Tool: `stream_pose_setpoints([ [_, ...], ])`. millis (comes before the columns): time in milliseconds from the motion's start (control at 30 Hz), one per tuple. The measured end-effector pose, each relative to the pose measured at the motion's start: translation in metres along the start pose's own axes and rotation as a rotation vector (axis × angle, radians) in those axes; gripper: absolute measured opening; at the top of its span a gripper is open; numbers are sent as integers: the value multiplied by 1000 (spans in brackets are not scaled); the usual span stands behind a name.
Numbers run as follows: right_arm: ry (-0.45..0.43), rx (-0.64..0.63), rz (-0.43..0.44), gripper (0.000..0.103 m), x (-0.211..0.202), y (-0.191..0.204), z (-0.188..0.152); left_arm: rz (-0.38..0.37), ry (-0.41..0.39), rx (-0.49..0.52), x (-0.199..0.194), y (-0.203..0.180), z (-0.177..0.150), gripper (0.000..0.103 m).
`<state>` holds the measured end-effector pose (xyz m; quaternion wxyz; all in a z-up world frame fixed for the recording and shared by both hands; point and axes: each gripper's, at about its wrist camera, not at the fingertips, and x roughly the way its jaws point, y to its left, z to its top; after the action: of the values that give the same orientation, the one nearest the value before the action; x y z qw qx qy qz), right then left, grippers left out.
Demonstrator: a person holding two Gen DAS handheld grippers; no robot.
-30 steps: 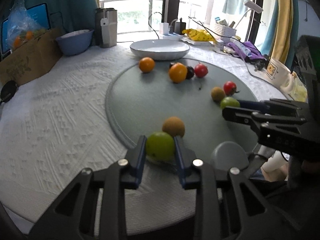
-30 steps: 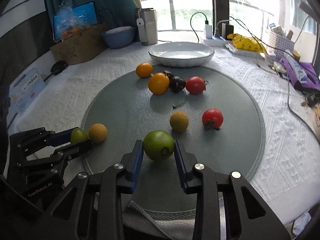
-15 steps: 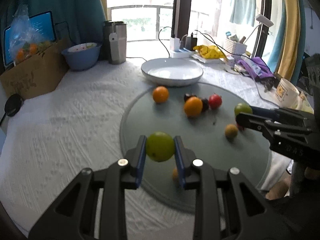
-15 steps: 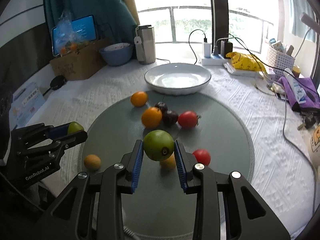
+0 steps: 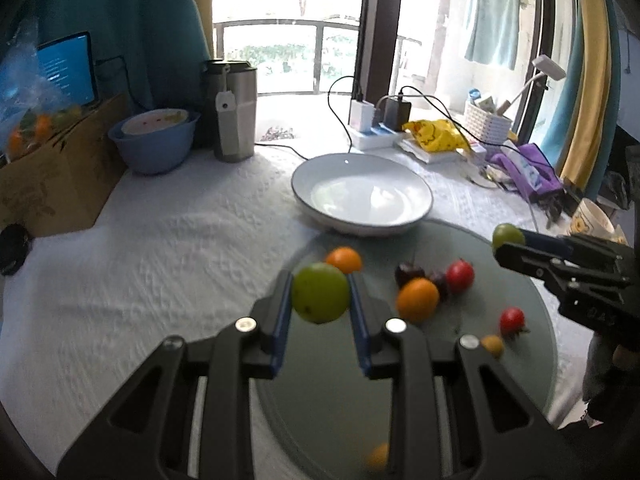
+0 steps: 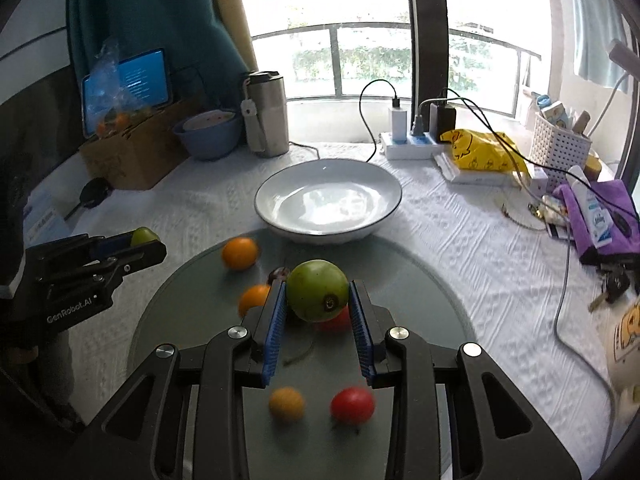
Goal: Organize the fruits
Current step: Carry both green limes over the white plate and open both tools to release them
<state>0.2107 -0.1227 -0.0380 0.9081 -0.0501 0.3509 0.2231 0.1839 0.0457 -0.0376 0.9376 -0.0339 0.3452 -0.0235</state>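
Observation:
My left gripper (image 5: 320,300) is shut on a green fruit (image 5: 320,298) and holds it in the air above the grey round mat (image 5: 320,392). My right gripper (image 6: 318,296) is shut on another green fruit (image 6: 317,290), also in the air. Each gripper shows in the other's view, the right one (image 5: 506,240) and the left one (image 6: 146,240). The empty white plate (image 6: 328,204) lies beyond the mat. On the mat lie oranges (image 6: 239,253), red tomatoes (image 6: 352,405), dark plums (image 5: 408,273) and small yellow-brown fruits (image 6: 286,403).
A blue bowl (image 6: 208,136), a steel tumbler (image 6: 267,114) and a cardboard box (image 6: 132,152) stand at the back left. A power strip with cables (image 6: 412,140), a yellow bag (image 6: 476,152), a white basket (image 6: 556,148) and purple cloth (image 6: 600,212) crowd the right.
Both grippers have risen from the mat with their green fruits and moved forward toward the white plate, which now looks nearer in both views.

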Motion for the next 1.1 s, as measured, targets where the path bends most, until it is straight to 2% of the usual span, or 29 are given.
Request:
stream_pose_setpoints([
  [167, -2, -6, -9, 34, 14, -10, 16, -14, 3, 9, 21, 5, 18, 28],
  [433, 21, 13, 18, 34, 52, -31, 47, -82, 41, 14, 68, 7, 55, 28],
  [633, 31, 16, 45, 34, 79, -39, 68, -86, 59, 23, 98, 5, 75, 28],
  [1100, 159, 30, 139, 34, 150, -40, 95, -100, 159, 6, 160, 15, 93, 28],
])
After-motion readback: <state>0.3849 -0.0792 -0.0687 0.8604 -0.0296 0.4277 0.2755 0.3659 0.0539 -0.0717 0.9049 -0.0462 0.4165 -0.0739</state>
